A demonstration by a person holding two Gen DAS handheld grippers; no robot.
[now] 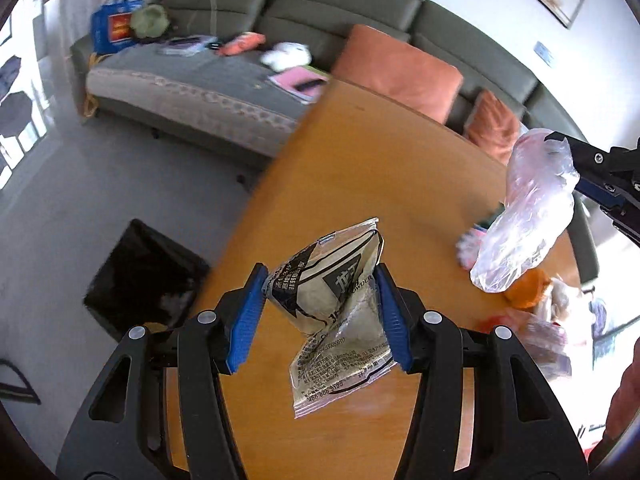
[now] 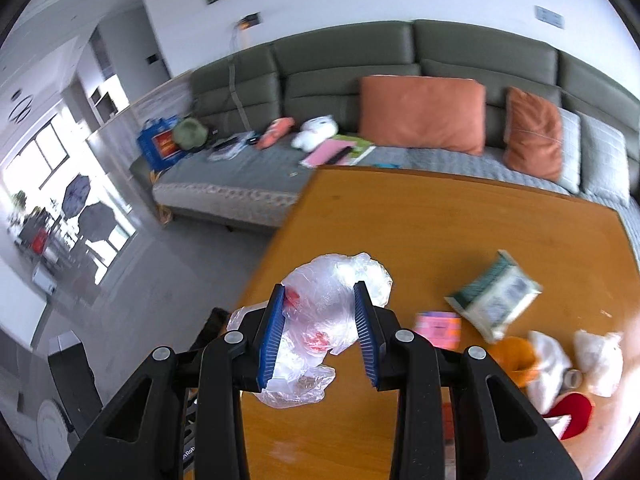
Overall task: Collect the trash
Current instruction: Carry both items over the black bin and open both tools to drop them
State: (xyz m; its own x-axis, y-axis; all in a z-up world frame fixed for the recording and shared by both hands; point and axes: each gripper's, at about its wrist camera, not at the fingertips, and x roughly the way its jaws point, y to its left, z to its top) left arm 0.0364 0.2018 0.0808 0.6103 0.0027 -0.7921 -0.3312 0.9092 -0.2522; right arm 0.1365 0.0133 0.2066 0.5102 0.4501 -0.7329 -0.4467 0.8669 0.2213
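My left gripper (image 1: 320, 312) is shut on a crumpled white powder packet (image 1: 340, 312) and holds it above the wooden table (image 1: 360, 168) near its left edge. My right gripper (image 2: 320, 328) is shut on a clear plastic bag (image 2: 332, 304), held above the table; the bag also shows in the left wrist view (image 1: 524, 216) at the right. A black bin (image 1: 144, 276) stands on the floor left of the table. More trash lies on the table: a green-white packet (image 2: 496, 296), a pink packet (image 2: 438, 328), an orange peel (image 2: 516, 356), white wrappers (image 2: 596, 356) and a red wrapper (image 2: 572, 412).
A grey-green sofa (image 2: 400, 52) with orange cushions (image 2: 424, 112) runs behind the table, with a blue bag (image 2: 160, 144), toys and books on its seat. Grey floor (image 1: 120, 184) lies left of the table. A white-and-dark appliance (image 2: 68, 384) stands at the lower left.
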